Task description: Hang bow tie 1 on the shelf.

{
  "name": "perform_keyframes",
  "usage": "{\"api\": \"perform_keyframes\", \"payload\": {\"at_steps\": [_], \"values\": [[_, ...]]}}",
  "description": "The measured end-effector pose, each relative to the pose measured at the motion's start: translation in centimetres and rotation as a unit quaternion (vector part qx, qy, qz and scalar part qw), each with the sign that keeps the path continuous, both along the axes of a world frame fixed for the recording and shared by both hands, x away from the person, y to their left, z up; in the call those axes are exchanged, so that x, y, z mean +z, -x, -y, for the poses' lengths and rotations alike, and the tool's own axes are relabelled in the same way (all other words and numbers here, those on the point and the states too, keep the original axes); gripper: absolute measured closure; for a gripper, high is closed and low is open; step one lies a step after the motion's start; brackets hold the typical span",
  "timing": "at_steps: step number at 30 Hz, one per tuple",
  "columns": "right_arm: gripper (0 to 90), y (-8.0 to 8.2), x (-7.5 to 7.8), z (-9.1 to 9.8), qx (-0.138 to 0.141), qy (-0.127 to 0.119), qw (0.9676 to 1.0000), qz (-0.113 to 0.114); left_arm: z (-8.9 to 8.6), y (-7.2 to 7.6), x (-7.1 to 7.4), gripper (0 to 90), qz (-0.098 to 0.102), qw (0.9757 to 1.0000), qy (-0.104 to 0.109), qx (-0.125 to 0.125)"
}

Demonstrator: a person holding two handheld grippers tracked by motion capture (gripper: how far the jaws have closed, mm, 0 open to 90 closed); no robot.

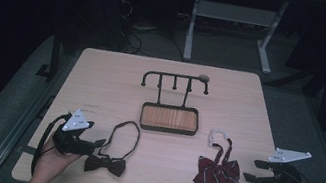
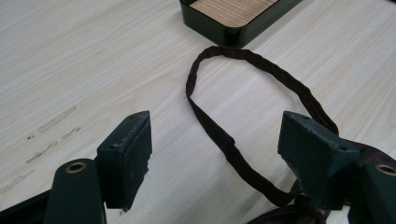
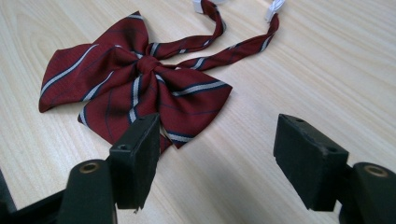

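Pale wood-grain table (image 1: 103, 76), rounded corners, faint scuffs near the left edge. Black metal stand with a four-peg rail and a rectangular wood-floored tray (image 1: 169, 118) sits centre-far. Dark red striped fabric bow tie (image 1: 218, 172) with white clip ends lies front right, flat, just left of the right gripper (image 1: 253, 171); the right gripper view puts the bow ahead of its left jaw, not touching. Dark brown bow tie (image 1: 105, 164) with a crinkled strap loop (image 2: 233, 144) lies front left, just beside the left gripper (image 1: 100, 144); the strap runs between the spread jaws. Both grippers are held wide apart, holding nothing.
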State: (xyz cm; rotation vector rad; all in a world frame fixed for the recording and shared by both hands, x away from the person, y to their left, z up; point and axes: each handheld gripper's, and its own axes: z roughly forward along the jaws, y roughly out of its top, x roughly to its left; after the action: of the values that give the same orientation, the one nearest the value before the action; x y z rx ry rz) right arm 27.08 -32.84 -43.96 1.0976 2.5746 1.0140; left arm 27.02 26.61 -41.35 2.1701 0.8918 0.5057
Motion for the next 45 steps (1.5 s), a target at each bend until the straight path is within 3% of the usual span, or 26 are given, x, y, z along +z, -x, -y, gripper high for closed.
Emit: {"api": "perform_keyframes", "payload": {"at_steps": [8,15,22,30,37,45], "values": [[30.3,0.1,-0.4,-0.3,-0.001,0.002,0.9999,-0.015,0.2,-0.2,-0.1,26.4,-0.001,1.0000,-0.005,-0.007],[27.4,0.2,0.2,-1.3,0.006,0.007,0.9998,-0.020,0.2,0.0,0.1,26.5,0.000,1.0000,-0.003,-0.004],[25.3,0.3,1.3,-2.7,0.025,0.006,0.9995,-0.016,0.1,0.0,0.2,26.5,0.005,1.0000,-0.004,-0.005],[27.0,-0.2,2.8,-3.7,0.026,0.012,0.9991,-0.030,0.5,-0.1,0.0,26.5,0.001,1.0000,-0.006,-0.008],[28.8,-0.6,4.2,-4.8,0.043,0.026,0.9983,-0.030,0.5,0.0,0.1,26.5,0.000,1.0000,-0.004,-0.007],[30.4,-2.4,5.2,-6.9,0.066,0.040,0.9963,-0.040,0.5,-0.1,0.1,26.5,0.001,0.9999,-0.008,-0.014]]}}
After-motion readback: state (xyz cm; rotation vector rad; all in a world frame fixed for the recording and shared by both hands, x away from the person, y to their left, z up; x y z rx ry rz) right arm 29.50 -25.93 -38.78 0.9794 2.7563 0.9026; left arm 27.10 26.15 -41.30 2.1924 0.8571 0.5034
